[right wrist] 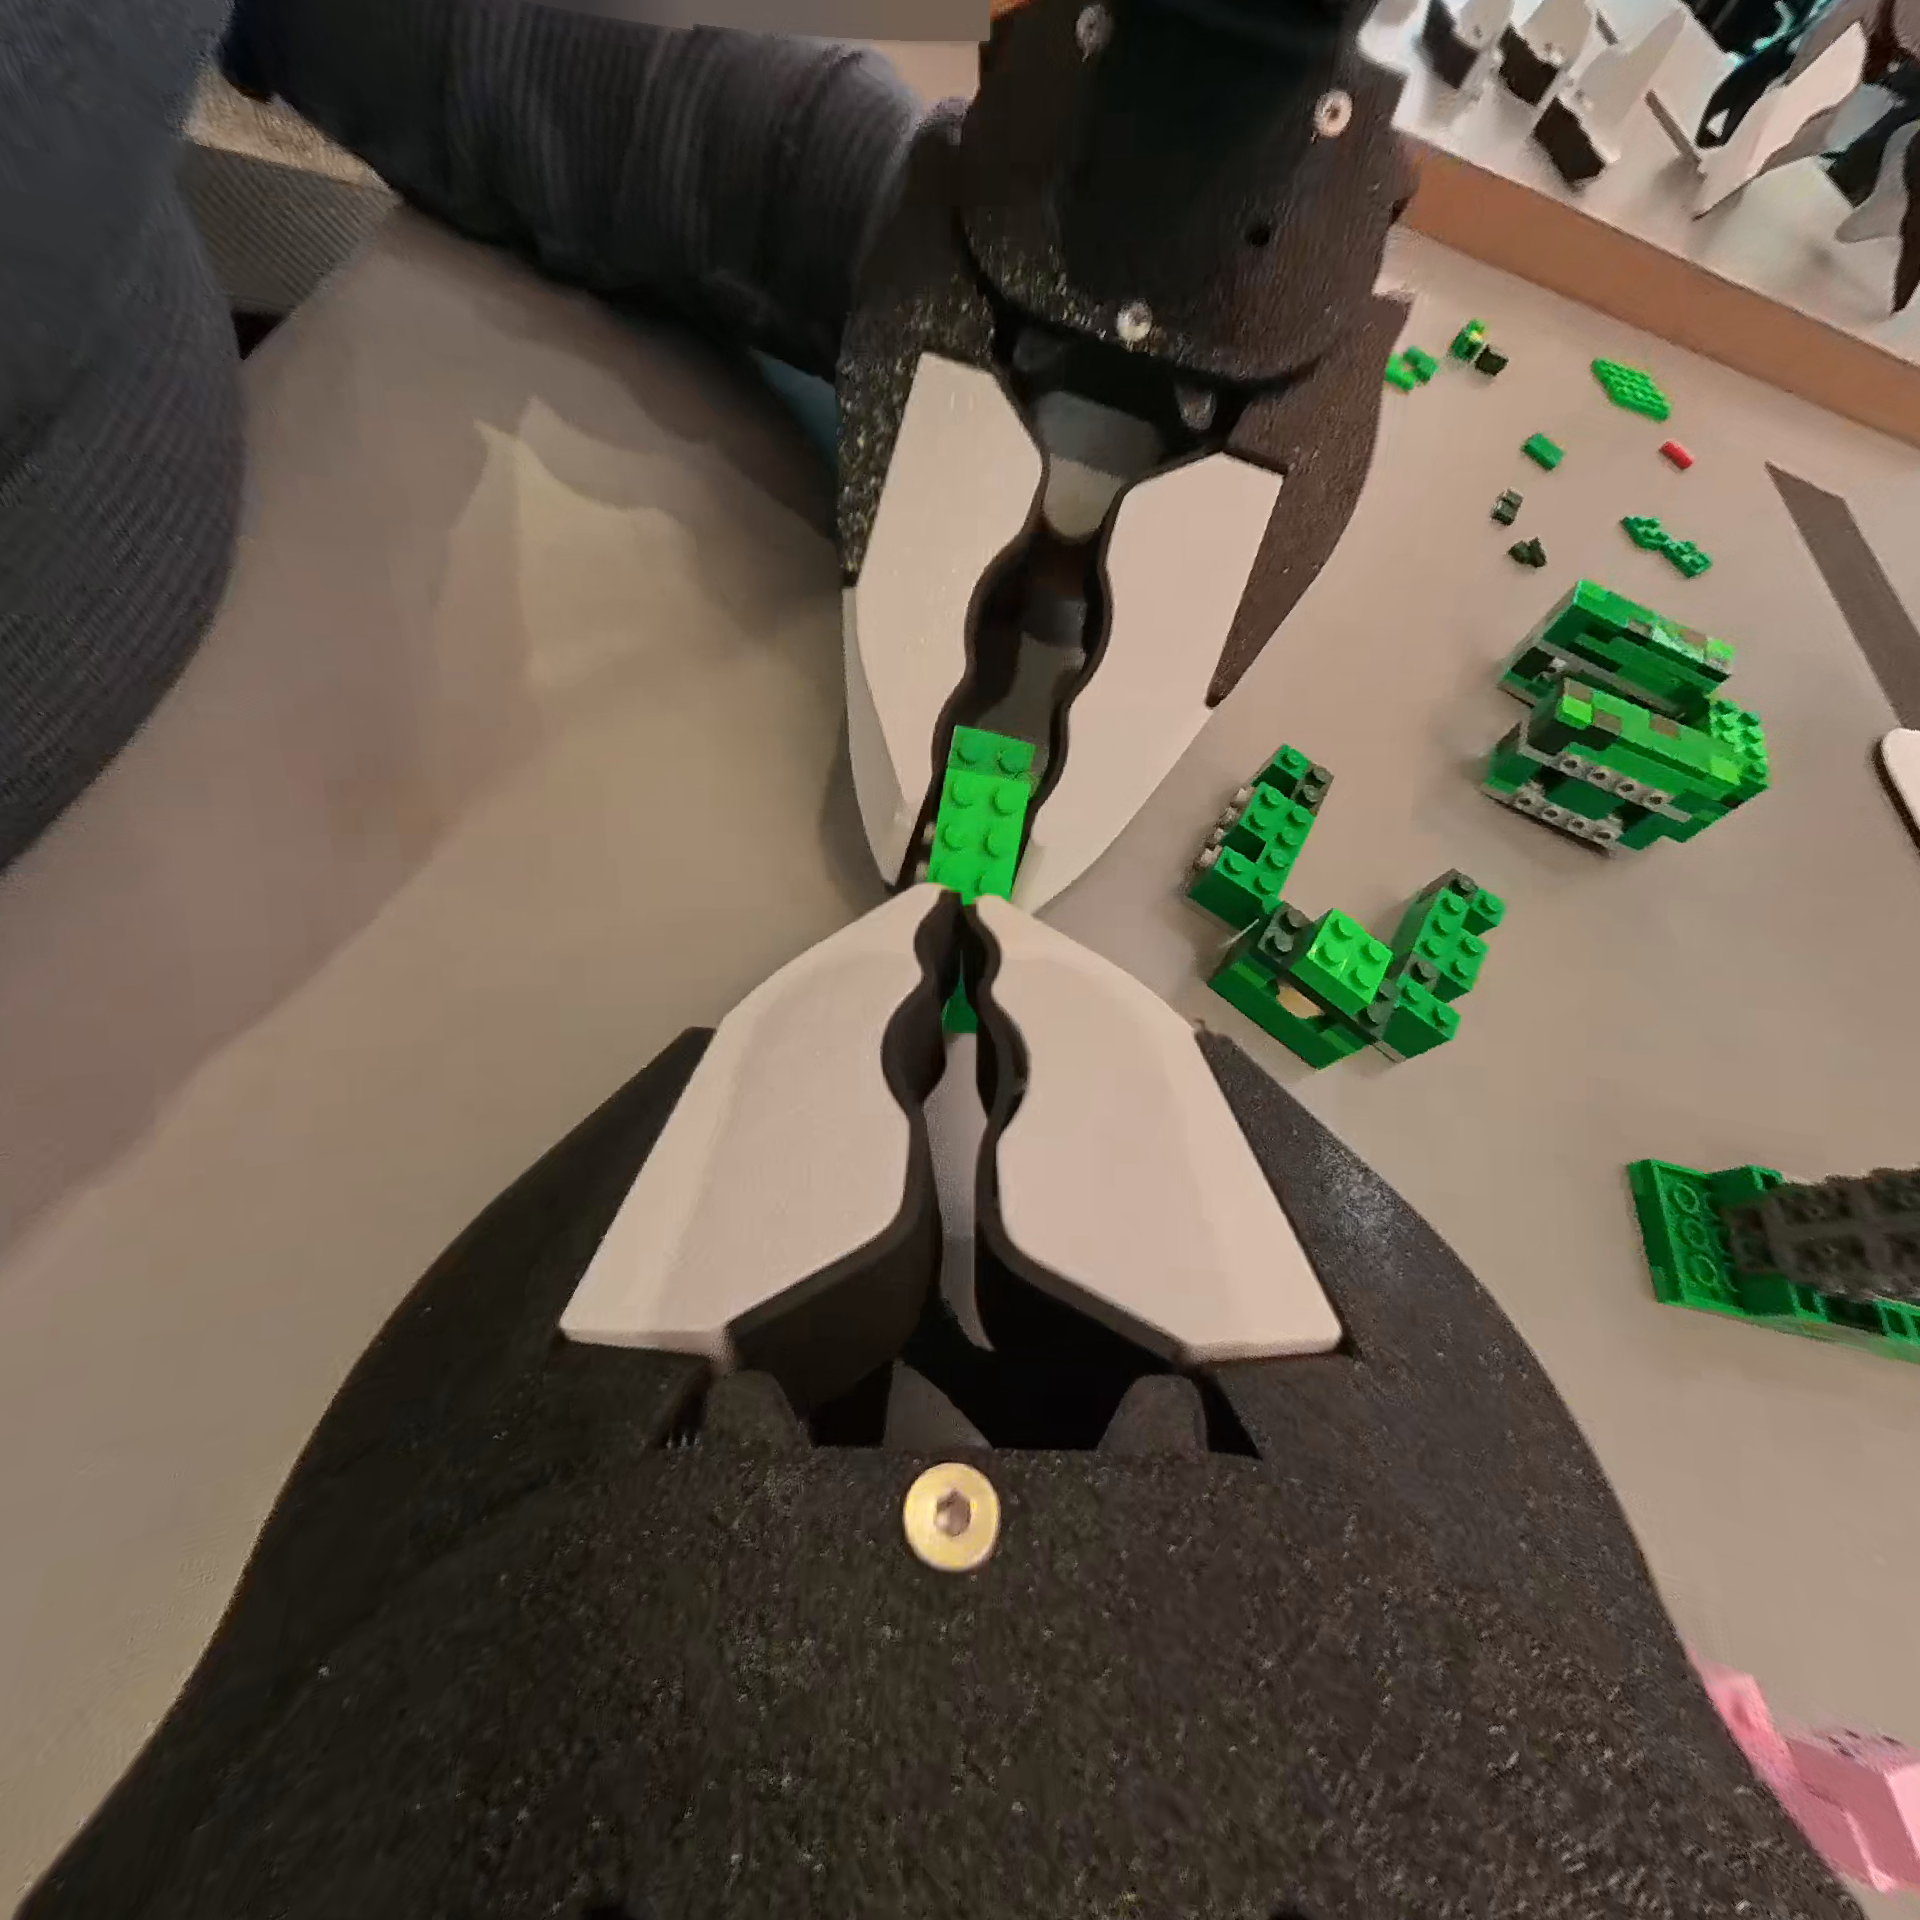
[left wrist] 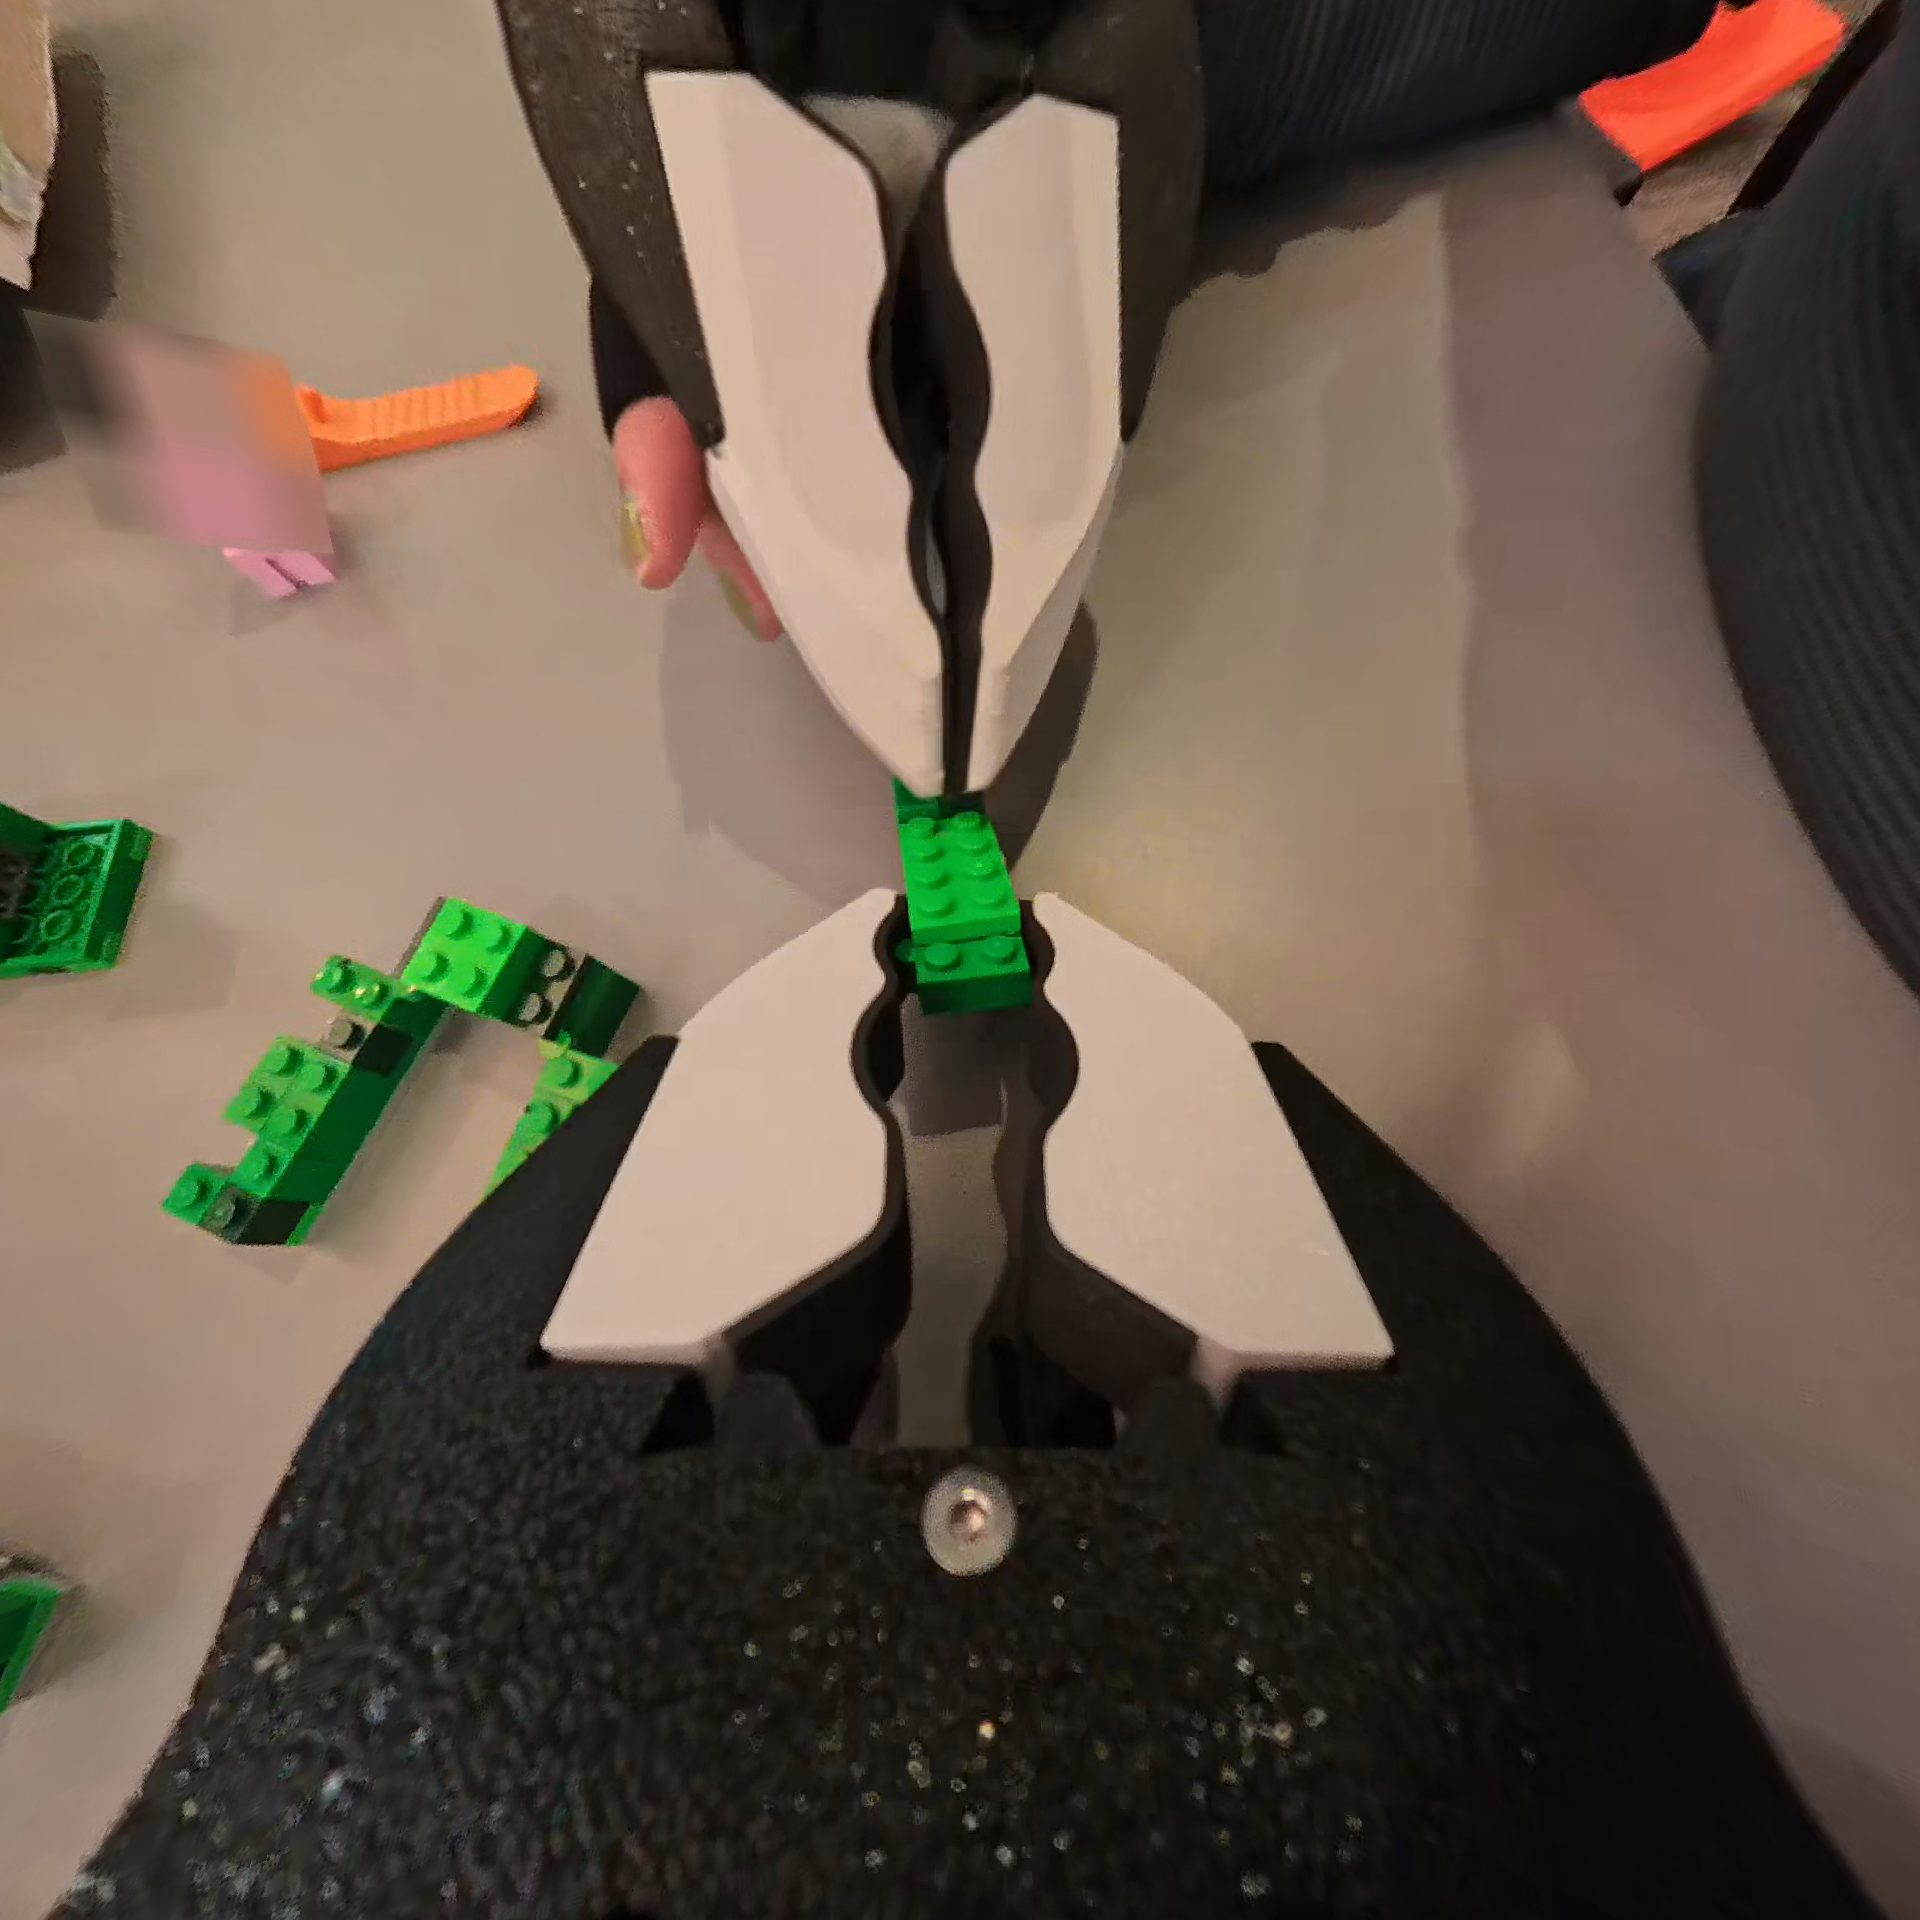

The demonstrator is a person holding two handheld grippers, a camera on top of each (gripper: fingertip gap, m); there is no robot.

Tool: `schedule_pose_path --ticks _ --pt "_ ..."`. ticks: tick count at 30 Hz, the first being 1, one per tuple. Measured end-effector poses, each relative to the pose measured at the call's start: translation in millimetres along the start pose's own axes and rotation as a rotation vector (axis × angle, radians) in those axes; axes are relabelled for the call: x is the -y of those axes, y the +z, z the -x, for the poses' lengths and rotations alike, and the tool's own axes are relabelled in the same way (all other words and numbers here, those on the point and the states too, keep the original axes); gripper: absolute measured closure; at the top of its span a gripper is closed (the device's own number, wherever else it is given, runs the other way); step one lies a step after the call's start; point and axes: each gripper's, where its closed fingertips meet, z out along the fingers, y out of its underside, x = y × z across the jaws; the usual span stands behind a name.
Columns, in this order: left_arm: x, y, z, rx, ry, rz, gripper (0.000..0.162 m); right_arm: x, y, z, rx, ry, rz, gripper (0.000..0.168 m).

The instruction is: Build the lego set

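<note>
Left wrist view: gray table [left wrist: 1351,727], both grippers meeting nose to nose at centre.
Green assembly, 9 o'clock: stepped green-and-dark build [left wrist: 343,1081] lying on table, apart from both grippers.
Orange tool, 10 o'clock: flat orange separator [left wrist: 416,416] lying near a blurred patch.
Left gripper [left wrist: 961,956]: jaws pinching the near end of the green brick stack [left wrist: 961,914], stack sitting between the white fingertips.
Right gripper [left wrist: 951,774]: coming in from 12 o'clock, jaws nearly together, clamping the far end of the same stack; a person's fingers [left wrist: 660,488] showing beside it.
Right wrist view: same stack [right wrist: 977,821] at centre, held off the table.
Right gripper [right wrist: 961,914]: tips pressing on the stack's near end.
Left gripper [right wrist: 971,821]: opposite, at 12 o'clock.
Loose builds, 3 o'clock: green U-shaped build [right wrist: 1340,925], bigger green block [right wrist: 1621,727], small bricks [right wrist: 1631,390] scattered beyond.
</note>
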Motion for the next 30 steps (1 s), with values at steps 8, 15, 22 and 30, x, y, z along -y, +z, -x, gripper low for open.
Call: schedule_pose_path --ticks 8,15,22,30 --pt "0 0 -1 -0.014 -0.012 0.001 0.143 -13 1 3 0.046 0.072 0.102 0.147" --pt "-1 0 -1 -0.012 -0.008 0.003 0.143 -15 1 2 0.047 0.074 0.104 0.152" --pt "-1 0 0 -0.013 -0.010 0.005 0.143 -8 1 0 0.025 0.059 0.063 0.155" --pt "-1 0 0 -0.012 -0.010 0.007 0.143 -9 0 1 0.030 0.071 0.082 0.154"
